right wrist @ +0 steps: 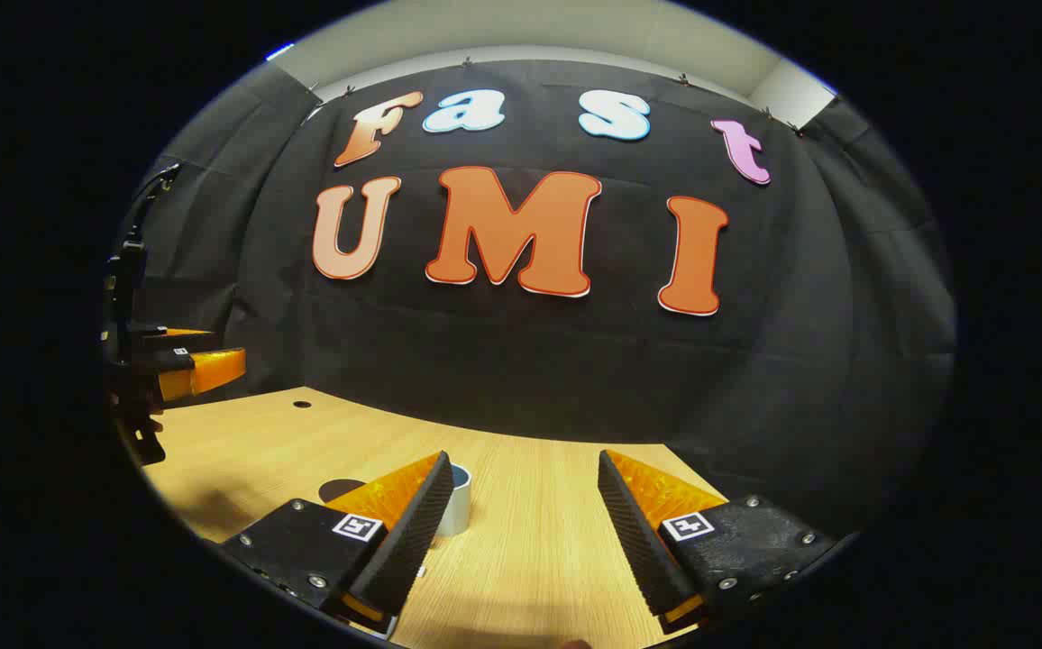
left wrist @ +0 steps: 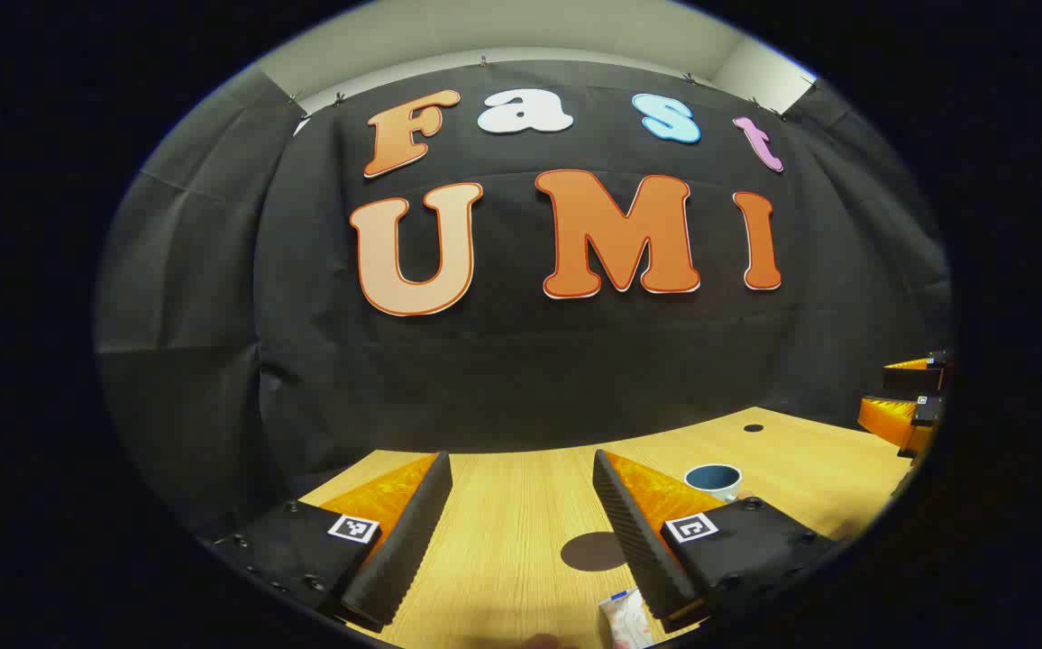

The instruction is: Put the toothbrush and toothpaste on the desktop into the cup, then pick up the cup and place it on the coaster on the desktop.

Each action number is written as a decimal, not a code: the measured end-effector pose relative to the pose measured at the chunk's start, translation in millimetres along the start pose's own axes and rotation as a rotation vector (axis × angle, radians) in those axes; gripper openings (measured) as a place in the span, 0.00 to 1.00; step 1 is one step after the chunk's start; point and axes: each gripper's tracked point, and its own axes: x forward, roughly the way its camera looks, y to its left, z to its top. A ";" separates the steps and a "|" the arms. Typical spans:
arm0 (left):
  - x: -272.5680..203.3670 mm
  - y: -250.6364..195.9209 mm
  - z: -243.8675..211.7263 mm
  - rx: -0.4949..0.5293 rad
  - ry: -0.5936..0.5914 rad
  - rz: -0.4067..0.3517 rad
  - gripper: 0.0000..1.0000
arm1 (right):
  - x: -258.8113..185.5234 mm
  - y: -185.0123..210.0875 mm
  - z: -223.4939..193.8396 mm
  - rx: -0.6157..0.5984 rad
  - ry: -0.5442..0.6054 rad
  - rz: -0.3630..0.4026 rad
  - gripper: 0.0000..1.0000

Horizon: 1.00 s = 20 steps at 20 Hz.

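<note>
Cup [left wrist: 713,480] stands on wooden desktop [left wrist: 503,532] beside dark coaster [left wrist: 595,551].

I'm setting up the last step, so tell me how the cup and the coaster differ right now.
The cup stands upright with walls and an open mouth; the coaster lies flat as a thin disc. The cup is pale outside and bluish inside; the coaster is uniformly dark. Both are round and rest apart on the table, neither one gripped.

The bench [left wrist: 521,505] is pale wood-grain, smooth and matt. The cup [left wrist: 713,479] looks glazed, perhaps ceramic. The fingers [left wrist: 629,532] carry ribbed pads. The coaster [left wrist: 595,551] is dull dark.
</note>
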 end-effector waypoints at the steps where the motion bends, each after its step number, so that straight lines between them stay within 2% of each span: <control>1: -1.0 0.4 -0.8 0.011 0.002 0.005 0.99 | 0.1 -0.9 -0.5 0.005 0.002 0.002 0.97; 8: -7.6 6.2 -3.4 0.013 0.015 0.017 1.00 | -17.0 -18.7 1.4 0.031 0.034 -0.035 0.97; 12: -9.0 0.1 -2.7 0.000 0.011 -0.003 1.00 | -22.3 -14.7 16.4 0.043 -0.007 -0.019 0.97; 16: -9.7 -2.4 -5.1 -0.009 0.011 -0.013 1.00 | -21.7 -11.1 11.9 0.052 -0.012 -0.006 0.97; 20: -5.0 -12.1 -6.9 -0.073 -0.001 -0.049 1.00 | -21.0 -1.1 4.6 0.099 -0.022 0.033 0.97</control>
